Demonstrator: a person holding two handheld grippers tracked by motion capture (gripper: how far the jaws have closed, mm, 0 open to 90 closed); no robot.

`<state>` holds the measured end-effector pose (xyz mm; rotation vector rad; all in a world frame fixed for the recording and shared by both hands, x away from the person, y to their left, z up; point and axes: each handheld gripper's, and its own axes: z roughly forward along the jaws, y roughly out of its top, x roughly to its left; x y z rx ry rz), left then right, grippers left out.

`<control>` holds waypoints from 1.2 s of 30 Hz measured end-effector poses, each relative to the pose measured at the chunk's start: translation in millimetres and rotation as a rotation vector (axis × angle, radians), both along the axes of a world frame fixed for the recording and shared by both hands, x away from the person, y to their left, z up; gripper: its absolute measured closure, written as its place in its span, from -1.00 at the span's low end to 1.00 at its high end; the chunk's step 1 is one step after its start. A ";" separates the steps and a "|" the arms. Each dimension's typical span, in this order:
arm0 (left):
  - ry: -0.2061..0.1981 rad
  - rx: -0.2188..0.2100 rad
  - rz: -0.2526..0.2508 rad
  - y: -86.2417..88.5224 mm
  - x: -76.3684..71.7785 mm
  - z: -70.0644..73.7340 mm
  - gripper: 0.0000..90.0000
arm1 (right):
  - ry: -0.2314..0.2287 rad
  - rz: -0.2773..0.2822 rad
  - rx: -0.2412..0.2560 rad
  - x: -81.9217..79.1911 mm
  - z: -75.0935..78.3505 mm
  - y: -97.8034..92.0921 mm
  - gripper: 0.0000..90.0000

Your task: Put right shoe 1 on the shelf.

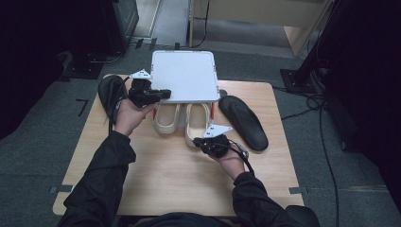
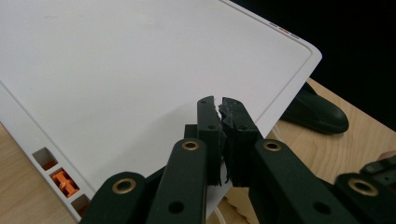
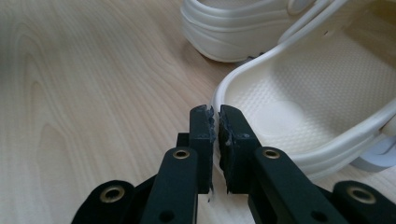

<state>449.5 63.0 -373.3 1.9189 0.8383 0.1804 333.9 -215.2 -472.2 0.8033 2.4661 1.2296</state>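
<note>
A flat white lid lies over the toes of two cream clogs at the table's far middle. My left gripper is shut on the lid's front left edge, which looks lifted off the table. The left clog and the right clog stick out heel-first toward me. My right gripper is shut on the right clog's heel rim.
One black insole lies right of the clogs, another at the table's far left behind my left hand. An orange clip sits in a slot on the lid's edge. The wooden table is bare in front.
</note>
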 end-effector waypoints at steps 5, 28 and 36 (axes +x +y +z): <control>-0.003 0.002 0.004 -0.7 -0.5 0.1 0.93 | -0.019 -0.033 -0.004 8.6 0.7 -2.5 0.88; 0.013 -0.012 0.008 0.8 0.4 -0.2 0.94 | -0.043 -0.096 0.026 39.7 -2.5 1.3 0.87; 0.027 -0.015 0.010 2.2 0.1 1.4 0.88 | 0.049 -0.119 0.069 45.2 -5.2 -4.9 0.69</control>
